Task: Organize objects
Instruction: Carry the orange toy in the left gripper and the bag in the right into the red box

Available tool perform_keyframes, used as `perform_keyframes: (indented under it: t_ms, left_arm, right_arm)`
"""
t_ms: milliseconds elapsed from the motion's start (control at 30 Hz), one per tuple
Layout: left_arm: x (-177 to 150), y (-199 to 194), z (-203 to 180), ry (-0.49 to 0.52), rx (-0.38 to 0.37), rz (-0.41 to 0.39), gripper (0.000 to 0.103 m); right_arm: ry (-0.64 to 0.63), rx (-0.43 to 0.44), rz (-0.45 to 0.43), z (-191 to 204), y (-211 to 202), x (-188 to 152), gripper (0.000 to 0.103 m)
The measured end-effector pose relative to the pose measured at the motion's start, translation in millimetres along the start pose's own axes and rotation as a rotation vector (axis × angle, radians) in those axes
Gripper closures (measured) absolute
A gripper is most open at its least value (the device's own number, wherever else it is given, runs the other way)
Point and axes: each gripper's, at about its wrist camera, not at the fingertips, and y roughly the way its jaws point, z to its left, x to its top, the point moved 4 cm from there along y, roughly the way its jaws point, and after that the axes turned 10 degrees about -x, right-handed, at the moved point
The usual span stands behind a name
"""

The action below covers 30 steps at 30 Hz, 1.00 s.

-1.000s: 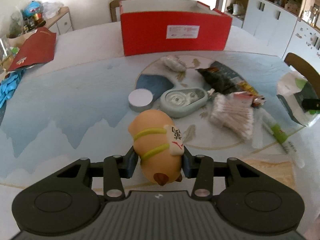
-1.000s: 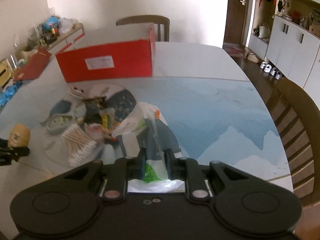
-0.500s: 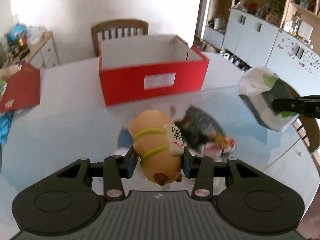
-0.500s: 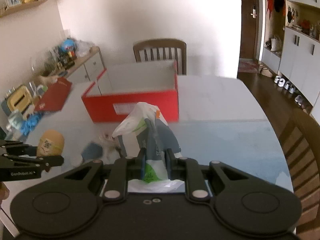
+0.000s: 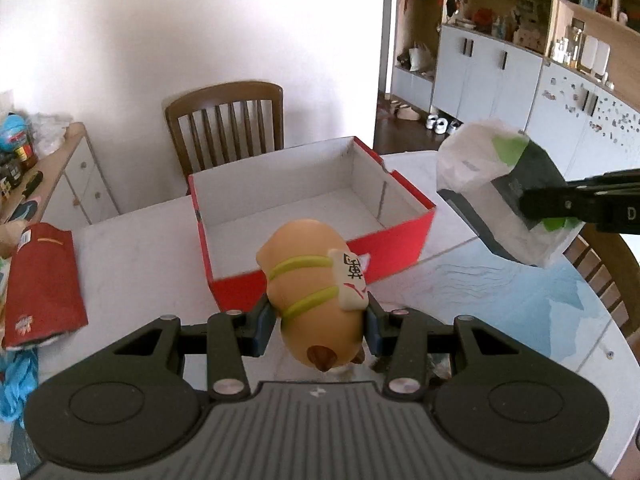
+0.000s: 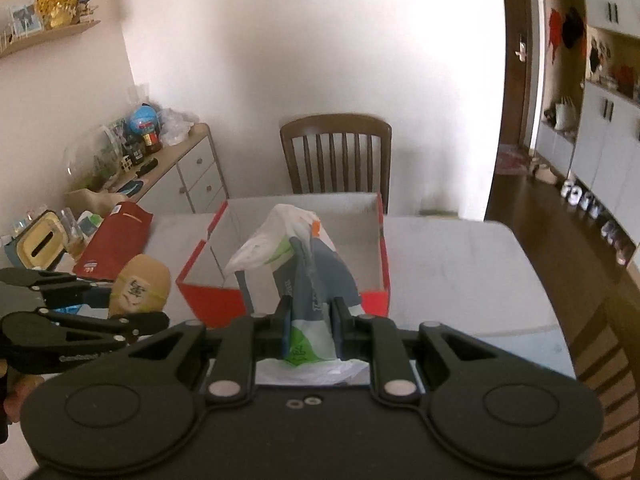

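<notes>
My left gripper (image 5: 318, 322) is shut on a tan hamster toy (image 5: 316, 280) with green straps and holds it in the air just in front of the open red box (image 5: 312, 204). The box inside looks empty and white. My right gripper (image 6: 310, 330) is shut on a white, green and dark grey plastic packet (image 6: 304, 276), held above the near edge of the red box (image 6: 382, 264). The packet (image 5: 504, 188) hangs at the box's right in the left wrist view. The toy (image 6: 140, 284) and left gripper (image 6: 96, 308) show at left in the right wrist view.
A red pouch (image 5: 44, 276) lies on the white table (image 5: 132, 248) left of the box. A wooden chair (image 5: 228, 124) stands behind the table, another chair (image 5: 608, 264) at the right. A sideboard (image 6: 168, 176) with clutter stands at the left. The blue patterned mat (image 5: 520, 304) covers the near table.
Both grippers have risen and moved forward toward the red box with their objects. The loose items on the mat have dropped out of view; the box interior now shows.
</notes>
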Motion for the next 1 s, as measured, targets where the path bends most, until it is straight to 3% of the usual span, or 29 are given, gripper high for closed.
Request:
perform_keyframes:
  t_ms: [533,1000]
  left_arm:
    - [56.9,93.0,60.1,0.03,0.0,0.096,0.06]
    - [72.7,193.3,96.2,0.083,-0.041,0.254,0.059]
  right_arm:
    - [-0.032,-0.102,0.074,39.6,109.6,42.0,0.084]
    - [-0.053,-0.187,0.217,54.4,205.9,28.6,0.083]
